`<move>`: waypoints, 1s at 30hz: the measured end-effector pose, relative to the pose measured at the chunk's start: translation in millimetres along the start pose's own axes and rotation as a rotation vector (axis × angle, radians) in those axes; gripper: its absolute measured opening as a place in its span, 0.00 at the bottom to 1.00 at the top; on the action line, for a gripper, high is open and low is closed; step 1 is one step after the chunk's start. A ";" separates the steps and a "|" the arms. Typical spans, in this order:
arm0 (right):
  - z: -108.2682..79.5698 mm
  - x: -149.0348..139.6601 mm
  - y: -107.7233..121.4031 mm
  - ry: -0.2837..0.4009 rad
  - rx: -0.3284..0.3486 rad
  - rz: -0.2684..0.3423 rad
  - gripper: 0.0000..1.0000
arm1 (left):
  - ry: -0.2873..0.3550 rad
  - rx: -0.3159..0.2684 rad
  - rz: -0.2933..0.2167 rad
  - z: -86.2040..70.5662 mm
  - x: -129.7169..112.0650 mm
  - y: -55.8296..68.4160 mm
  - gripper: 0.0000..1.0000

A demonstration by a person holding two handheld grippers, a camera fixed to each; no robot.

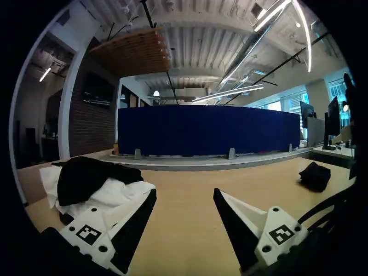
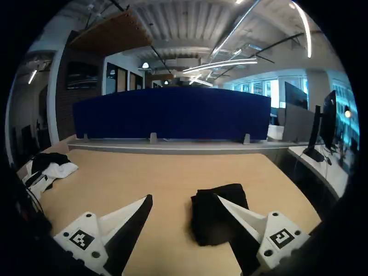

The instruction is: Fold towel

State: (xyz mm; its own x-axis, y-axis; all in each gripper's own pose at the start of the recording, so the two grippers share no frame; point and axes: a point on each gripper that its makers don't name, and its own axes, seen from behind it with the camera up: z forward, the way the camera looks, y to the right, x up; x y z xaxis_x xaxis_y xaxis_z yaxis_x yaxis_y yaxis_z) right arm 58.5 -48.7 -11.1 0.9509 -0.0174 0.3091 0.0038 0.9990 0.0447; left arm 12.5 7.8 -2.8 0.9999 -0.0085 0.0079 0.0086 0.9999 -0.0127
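Left gripper [image 1: 184, 191] released by towel pile [image 1: 92, 180], right gripper [image 2: 183, 197] released beside folded black towel [image 2: 207, 221].

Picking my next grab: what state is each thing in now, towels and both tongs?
Left tongs: open, empty.
Right tongs: open, empty.
Folded towel: black, folded, flat on the table, just ahead of the right tongs.
Black towel: crumpled, lying on the white towel.
White towel: crumpled, under the black towel.
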 end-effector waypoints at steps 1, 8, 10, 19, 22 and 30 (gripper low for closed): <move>0.4 0.7 0.9 0.000 -0.002 -0.002 1.00 | 0.000 0.001 0.000 0.8 -1.0 -1.2 0.91; 5.1 7.5 7.0 0.010 -0.020 -0.006 1.00 | -0.002 0.000 0.006 3.1 -9.4 -4.2 0.91; 6.1 8.7 8.3 0.013 -0.023 -0.006 1.00 | -0.002 0.003 0.000 3.0 -10.1 -5.7 0.92; 6.9 10.9 16.3 0.021 -0.029 0.009 1.00 | 0.008 0.008 0.006 3.3 -11.8 -6.3 0.91; 5.1 13.8 20.0 0.033 -0.029 0.018 1.00 | 0.008 0.008 0.006 3.0 -12.1 -6.2 0.92; -1.1 26.8 36.1 0.087 -0.032 0.032 1.00 | 0.008 0.009 0.007 3.0 -11.6 -5.8 0.93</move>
State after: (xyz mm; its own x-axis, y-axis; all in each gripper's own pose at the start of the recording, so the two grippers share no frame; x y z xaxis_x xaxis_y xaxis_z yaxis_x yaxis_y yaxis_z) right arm 84.4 -13.0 -2.2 0.9740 0.0168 0.2259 -0.0186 0.9998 0.0058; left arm 0.8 2.2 0.2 1.0000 -0.0012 0.0003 0.0012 1.0000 -0.0038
